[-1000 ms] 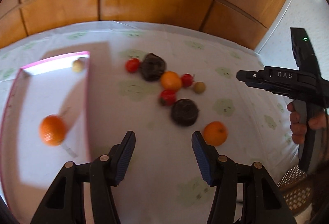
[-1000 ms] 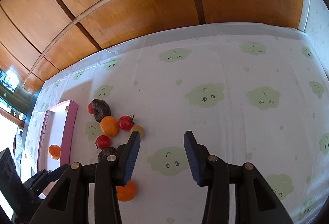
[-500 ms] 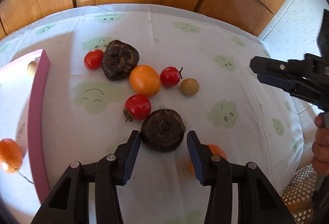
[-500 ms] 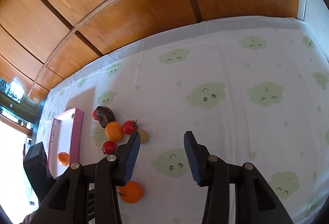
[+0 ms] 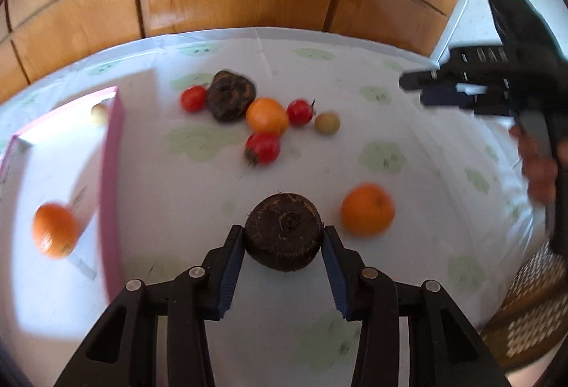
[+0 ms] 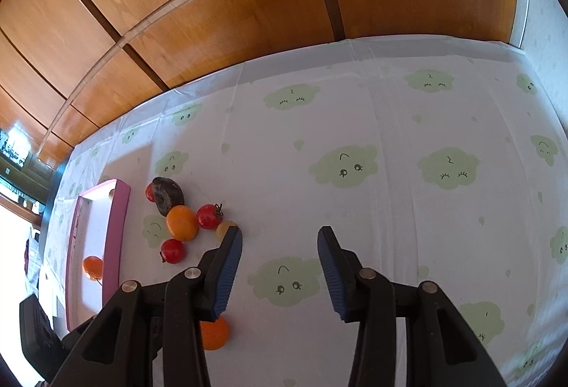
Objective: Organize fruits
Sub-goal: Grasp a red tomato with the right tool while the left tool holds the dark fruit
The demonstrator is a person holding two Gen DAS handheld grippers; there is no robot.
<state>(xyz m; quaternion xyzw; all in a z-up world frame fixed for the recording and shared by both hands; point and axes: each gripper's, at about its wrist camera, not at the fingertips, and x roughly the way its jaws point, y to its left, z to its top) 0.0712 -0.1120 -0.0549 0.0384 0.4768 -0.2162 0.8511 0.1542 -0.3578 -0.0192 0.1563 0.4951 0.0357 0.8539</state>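
Between the ribbed blue pads of the left hand-held gripper (image 5: 283,238): a dark, rough-skinned round fruit (image 5: 284,230), flattened on top, jaws closing against its flanks above the bench (image 5: 408,124) with its cloud-print plastic cover. Just right: a smooth orange (image 5: 367,209). Left: a pink-rimmed rectangular tray (image 5: 112,195). Right hand-held gripper (image 6: 279,245): released, empty.
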